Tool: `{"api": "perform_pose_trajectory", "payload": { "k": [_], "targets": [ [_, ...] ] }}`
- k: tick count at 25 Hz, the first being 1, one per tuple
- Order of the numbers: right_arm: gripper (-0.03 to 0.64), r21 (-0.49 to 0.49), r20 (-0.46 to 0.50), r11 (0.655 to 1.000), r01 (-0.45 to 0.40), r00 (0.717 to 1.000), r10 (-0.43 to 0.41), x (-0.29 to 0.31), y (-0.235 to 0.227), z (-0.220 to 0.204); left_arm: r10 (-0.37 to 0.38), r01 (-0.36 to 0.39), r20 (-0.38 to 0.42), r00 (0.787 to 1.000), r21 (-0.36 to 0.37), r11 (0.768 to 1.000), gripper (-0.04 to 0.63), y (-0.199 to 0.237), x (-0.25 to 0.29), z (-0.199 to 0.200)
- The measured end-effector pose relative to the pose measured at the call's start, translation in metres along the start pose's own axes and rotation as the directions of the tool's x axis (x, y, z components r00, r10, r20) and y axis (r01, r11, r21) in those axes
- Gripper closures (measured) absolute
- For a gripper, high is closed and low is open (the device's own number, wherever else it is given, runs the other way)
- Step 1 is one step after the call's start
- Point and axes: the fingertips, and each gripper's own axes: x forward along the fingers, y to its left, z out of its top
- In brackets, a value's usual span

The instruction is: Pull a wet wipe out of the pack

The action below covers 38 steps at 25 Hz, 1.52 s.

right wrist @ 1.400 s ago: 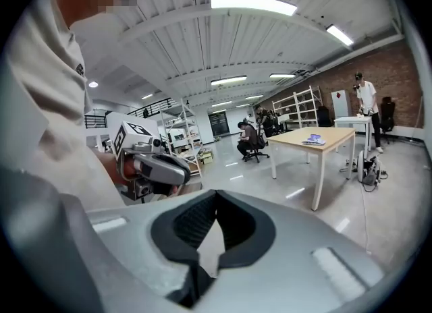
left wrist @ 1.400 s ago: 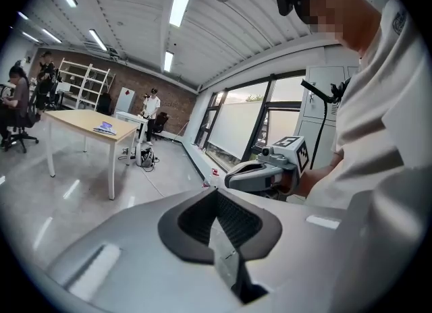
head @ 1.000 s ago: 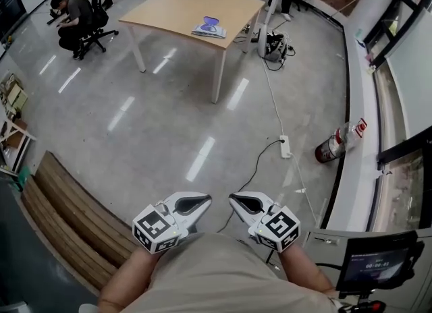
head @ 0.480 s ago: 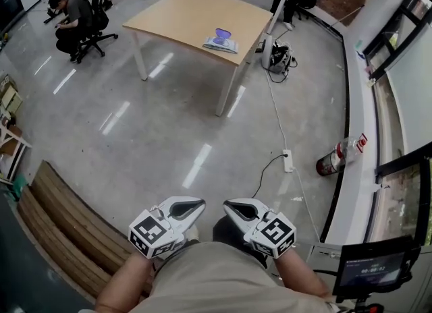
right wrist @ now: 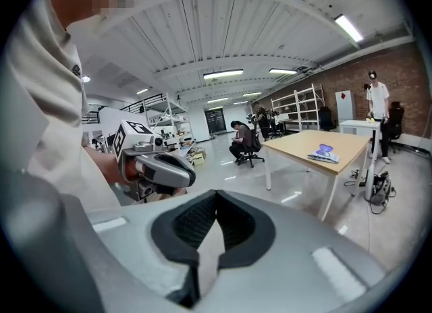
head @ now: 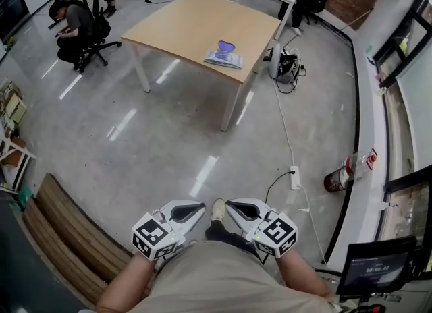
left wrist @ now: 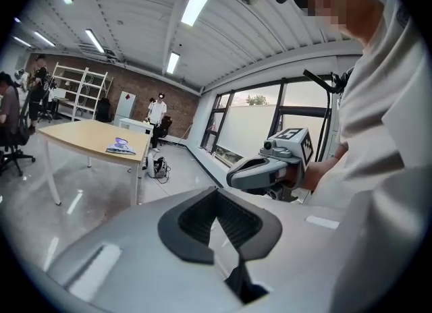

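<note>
The wet wipe pack [head: 223,56], pale with a purple lid flap standing up, lies near the right edge of a light wooden table [head: 182,21] far ahead across the floor. It also shows small in the left gripper view as the pack [left wrist: 120,147] and in the right gripper view as the pack [right wrist: 325,154]. My left gripper [head: 198,208] and right gripper [head: 231,204] are held close to my body, side by side, tips almost facing. Both are shut with nothing between the pads. Each shows in the other's view: right gripper [left wrist: 266,170], left gripper [right wrist: 162,168].
A person sits hunched on an office chair [head: 75,21] at the back left. A power strip with cable [head: 294,177] and a red extinguisher [head: 347,173] lie on the floor at right. Wooden planks [head: 61,231] run along the left. A screen [head: 374,271] stands at the bottom right.
The view has advanced across the floor: the table and pack sit lower and nearer in the head view. Both grippers stay shut by my body.
</note>
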Motion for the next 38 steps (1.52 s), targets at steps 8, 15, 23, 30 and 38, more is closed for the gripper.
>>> {"api": "perform_pose_trajectory", "payload": {
  "k": [8,15,23,30,38],
  "targets": [
    [0.615,-0.028,0.028,0.999,-0.017,0.999,0.018,-0.001,-0.144,0.037,0.026,-0.028,0.02,0.999,0.098,0.995,0.594,0.069,0.118,0.096],
    [0.615,0.015,0.022,1.0,-0.016,1.0,0.016,0.006,-0.222,0.042,0.037,-0.036,-0.006,0.999,0.087,0.996,0.594,0.113,0.171,0.124],
    [0.615,0.05,0.02,0.999,0.002,1.0,-0.003,0.047,-0.282,0.053,0.014,-0.014,-0.004,1.0,0.067,0.998,0.594,0.18,0.212,0.139],
    [0.615,0.033,-0.005,0.995,0.093,0.996,-0.093,0.096,-0.353,0.107,-0.067,0.066,0.012,0.998,0.056,0.996,0.594,0.276,0.247,0.183],
    [0.615,0.025,-0.002,0.985,0.171,0.985,-0.171,0.174,-0.422,0.158,-0.116,0.116,-0.003,0.993,0.107,0.988,0.594,0.379,0.257,0.224]
  ]
}}
